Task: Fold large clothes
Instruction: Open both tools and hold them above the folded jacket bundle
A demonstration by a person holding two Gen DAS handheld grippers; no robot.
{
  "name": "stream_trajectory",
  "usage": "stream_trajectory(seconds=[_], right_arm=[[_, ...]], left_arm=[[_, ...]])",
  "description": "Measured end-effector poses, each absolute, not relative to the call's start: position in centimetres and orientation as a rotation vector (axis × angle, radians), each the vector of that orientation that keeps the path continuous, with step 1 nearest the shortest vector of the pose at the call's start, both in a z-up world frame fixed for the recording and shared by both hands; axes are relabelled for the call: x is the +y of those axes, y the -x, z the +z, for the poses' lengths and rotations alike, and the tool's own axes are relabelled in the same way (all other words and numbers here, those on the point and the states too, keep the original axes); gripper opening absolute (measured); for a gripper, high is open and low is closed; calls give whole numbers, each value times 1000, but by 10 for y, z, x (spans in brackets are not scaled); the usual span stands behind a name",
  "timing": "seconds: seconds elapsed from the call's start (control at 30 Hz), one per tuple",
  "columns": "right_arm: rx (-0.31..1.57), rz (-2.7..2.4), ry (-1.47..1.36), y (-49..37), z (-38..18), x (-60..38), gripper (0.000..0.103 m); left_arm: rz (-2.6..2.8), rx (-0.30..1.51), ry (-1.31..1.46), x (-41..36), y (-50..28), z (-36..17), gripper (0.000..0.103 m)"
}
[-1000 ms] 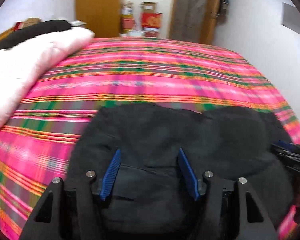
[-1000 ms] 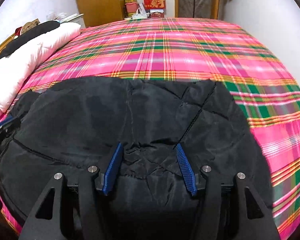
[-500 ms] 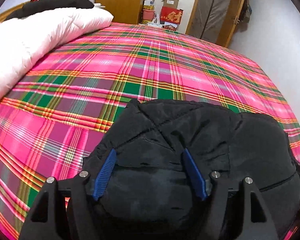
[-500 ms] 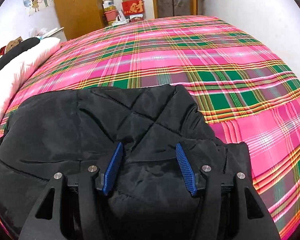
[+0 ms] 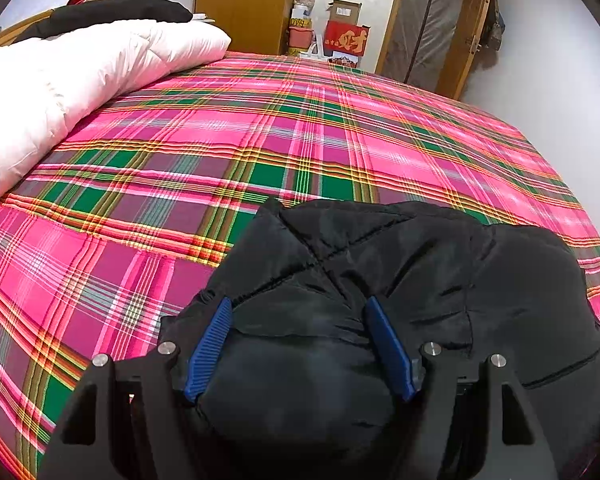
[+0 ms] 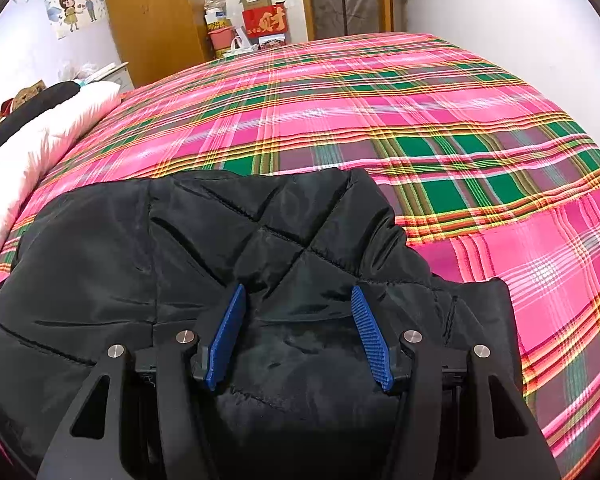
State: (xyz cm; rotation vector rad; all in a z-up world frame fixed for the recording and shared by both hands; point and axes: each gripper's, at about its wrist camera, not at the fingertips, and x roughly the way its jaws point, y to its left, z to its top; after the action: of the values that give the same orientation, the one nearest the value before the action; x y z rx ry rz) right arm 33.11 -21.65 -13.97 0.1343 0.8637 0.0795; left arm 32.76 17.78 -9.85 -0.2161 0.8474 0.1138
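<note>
A black quilted jacket [image 5: 420, 260] lies bunched on the pink plaid bed [image 5: 260, 132], at its near edge. My left gripper [image 5: 299, 304] points down over the jacket's left part. Its jaws are opening, and a puffy fold bulges between the blue pads [image 5: 208, 348]. In the right wrist view the same jacket [image 6: 180, 232] spreads to the left. My right gripper [image 6: 298, 289] straddles a thick fold at the jacket's right end, and its blue pads [image 6: 370, 336] press on the fabric. The jacket's near edge is hidden under both grippers.
A white duvet [image 5: 60, 76] with a black garment [image 5: 112, 10] on top lies along the bed's left side. Beyond the bed [image 6: 420, 120] stand a wooden wardrobe [image 5: 244, 4], stacked boxes [image 5: 346, 38] and a door [image 5: 436, 20]. A white wall runs along the right.
Both grippers came down toward the bed with the jacket, and both rolled a little. The left jaws spread wider around the fold. The right jaws kept their gap.
</note>
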Motion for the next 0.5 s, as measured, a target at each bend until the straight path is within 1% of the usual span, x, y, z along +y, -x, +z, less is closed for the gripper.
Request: stream_trajectory(seconds=[0.5], right_arm=[[883,69,-119,-334,-140,-214,55]], left_arm=[[116,847,209,176,-330,-101,73]])
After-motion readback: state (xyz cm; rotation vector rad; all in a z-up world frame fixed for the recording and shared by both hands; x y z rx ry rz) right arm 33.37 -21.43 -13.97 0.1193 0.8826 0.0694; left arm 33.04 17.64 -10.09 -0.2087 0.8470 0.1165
